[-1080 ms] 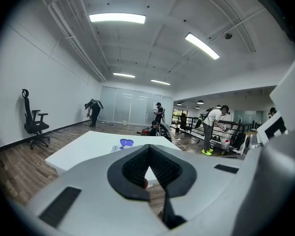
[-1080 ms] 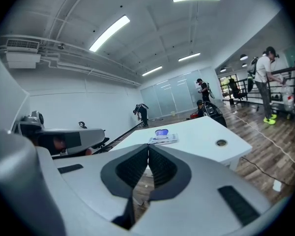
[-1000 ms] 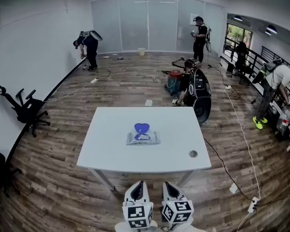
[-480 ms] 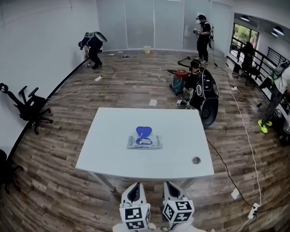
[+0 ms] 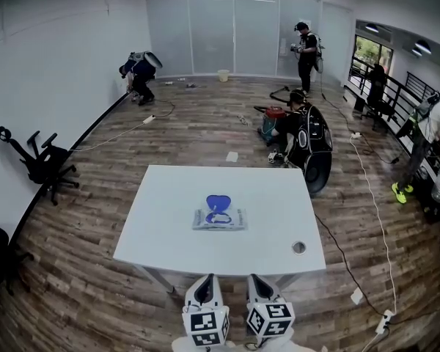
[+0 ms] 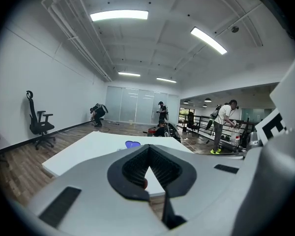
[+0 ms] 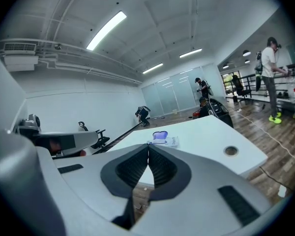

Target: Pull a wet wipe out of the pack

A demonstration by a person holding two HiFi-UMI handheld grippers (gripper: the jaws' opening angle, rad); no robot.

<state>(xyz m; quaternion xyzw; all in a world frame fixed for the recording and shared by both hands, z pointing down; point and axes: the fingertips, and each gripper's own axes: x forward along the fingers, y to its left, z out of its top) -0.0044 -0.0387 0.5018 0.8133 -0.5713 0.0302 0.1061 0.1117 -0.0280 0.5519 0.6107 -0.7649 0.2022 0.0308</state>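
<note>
The wet wipe pack (image 5: 218, 218) lies flat near the middle of the white table (image 5: 161, 226), its blue lid (image 5: 218, 201) flipped open toward the far side. My two grippers hover side by side in front of the table's near edge, well short of the pack: left gripper (image 5: 207, 282) and right gripper (image 5: 258, 280). In the left gripper view the jaws meet at the tips (image 6: 148, 149), nothing between them, and the blue lid (image 6: 132, 144) shows beyond. The right gripper (image 7: 148, 146) is likewise shut and empty, with the pack (image 7: 162, 139) ahead of it.
A round cable hole (image 5: 299, 247) sits at the table's near right corner. Office chairs (image 5: 40, 163) stand by the left wall. A person crouches beside a black round case (image 5: 312, 149) beyond the table. Other people stand at the back and right. Cables cross the wooden floor.
My view and both grippers have edged a little closer to the table. The pack has stayed put and both grippers have stayed shut.
</note>
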